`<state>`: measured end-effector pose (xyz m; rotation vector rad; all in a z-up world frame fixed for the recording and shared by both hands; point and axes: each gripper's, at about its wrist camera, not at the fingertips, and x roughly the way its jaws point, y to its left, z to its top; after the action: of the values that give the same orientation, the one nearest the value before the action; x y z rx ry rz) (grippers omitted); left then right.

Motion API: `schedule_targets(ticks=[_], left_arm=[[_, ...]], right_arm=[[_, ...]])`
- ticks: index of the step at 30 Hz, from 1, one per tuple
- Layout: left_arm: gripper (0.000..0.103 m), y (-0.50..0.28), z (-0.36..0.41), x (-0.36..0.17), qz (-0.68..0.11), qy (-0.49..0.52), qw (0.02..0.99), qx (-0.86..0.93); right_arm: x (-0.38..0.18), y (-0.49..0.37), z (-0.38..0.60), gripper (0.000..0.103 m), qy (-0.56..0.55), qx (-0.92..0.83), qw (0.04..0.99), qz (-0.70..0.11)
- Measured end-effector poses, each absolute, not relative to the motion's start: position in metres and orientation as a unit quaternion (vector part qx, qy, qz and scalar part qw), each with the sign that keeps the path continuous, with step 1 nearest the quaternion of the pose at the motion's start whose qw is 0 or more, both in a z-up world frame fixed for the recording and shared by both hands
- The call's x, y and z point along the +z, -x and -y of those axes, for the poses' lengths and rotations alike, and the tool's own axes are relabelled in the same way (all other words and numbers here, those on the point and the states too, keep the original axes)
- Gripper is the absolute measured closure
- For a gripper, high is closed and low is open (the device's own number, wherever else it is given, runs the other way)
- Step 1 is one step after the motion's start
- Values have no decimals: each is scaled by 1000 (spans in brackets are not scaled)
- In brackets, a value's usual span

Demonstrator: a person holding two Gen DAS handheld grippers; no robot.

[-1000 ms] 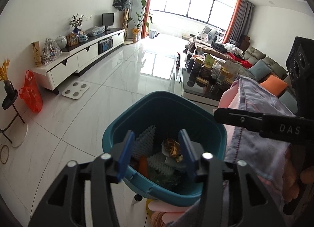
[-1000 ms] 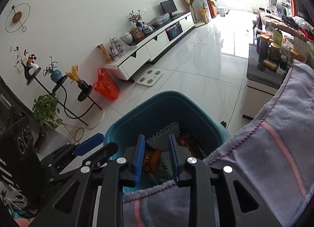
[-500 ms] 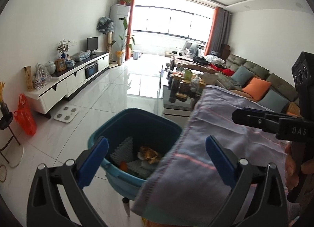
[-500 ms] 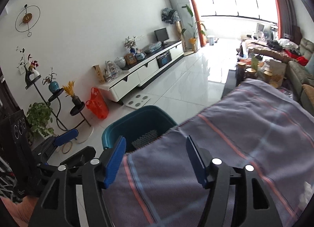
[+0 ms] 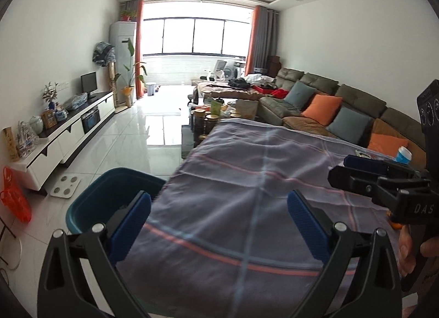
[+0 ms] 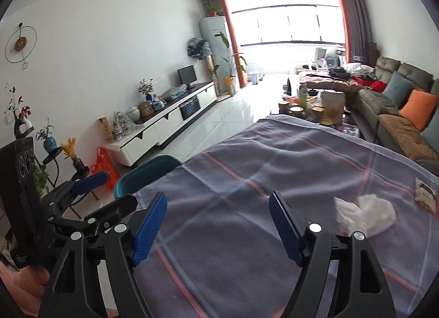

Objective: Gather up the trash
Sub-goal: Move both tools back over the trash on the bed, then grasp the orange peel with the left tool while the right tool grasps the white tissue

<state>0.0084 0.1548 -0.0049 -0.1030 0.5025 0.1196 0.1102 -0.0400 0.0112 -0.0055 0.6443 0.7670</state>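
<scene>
The teal trash bin point(image 5: 90, 202) stands on the floor beside the cloth-covered table point(image 5: 260, 175), its inside hidden from here. My left gripper point(image 5: 219, 208) hangs wide open over the table's near edge, nothing between its blue pads. My right gripper point(image 6: 218, 205) is also over the cloth with its jaws opening and empty. A crumpled white wrapper point(image 6: 365, 213) lies on the cloth just right of the right gripper, and a small printed packet point(image 6: 425, 193) lies farther right. In the right wrist view the bin point(image 6: 145, 175) shows at the table's left edge, behind the left gripper point(image 6: 104, 191).
A blue-lidded cup point(image 5: 403, 153) sits at the table's far right. Jars crowd a coffee table point(image 5: 208, 120) beyond it, and a sofa point(image 5: 329, 103) runs along the right. A white TV cabinet point(image 5: 68, 136), an orange bag point(image 5: 13, 202) and a floor scale point(image 5: 65, 186) are on the left.
Both grippers have pulled back from above the bin and risen over the cloth. Their jaws have spread wide. The trash inside the bin has gone out of sight.
</scene>
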Motion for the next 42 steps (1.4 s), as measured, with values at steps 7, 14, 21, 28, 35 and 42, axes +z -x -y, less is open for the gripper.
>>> schedule_targets(ticks=[7,14,21,28,35,42], left_arm=[[3,-19,-120,-11,-260,35,965,8],[3,-30,-74,-19,-279,22,957,-74],[4,-41,-14,-33,-309,2,932,-187],[27,-56,41,-48,-348,-13,893,-286],[53,-87,79,-68,-411,-2,849,-331],[73,-101,102,-80,-439,15,827,-351]], right_arm=[[0,-101,93,27,-5,314,894,-321],[-7,-103,149,27,-25,239,912,-333],[-6,-105,200,27,-53,182,925,-329],[-8,-106,235,27,-84,154,929,-326],[-17,-105,255,27,-108,145,925,-335],[-24,-105,262,27,-116,149,921,-341]])
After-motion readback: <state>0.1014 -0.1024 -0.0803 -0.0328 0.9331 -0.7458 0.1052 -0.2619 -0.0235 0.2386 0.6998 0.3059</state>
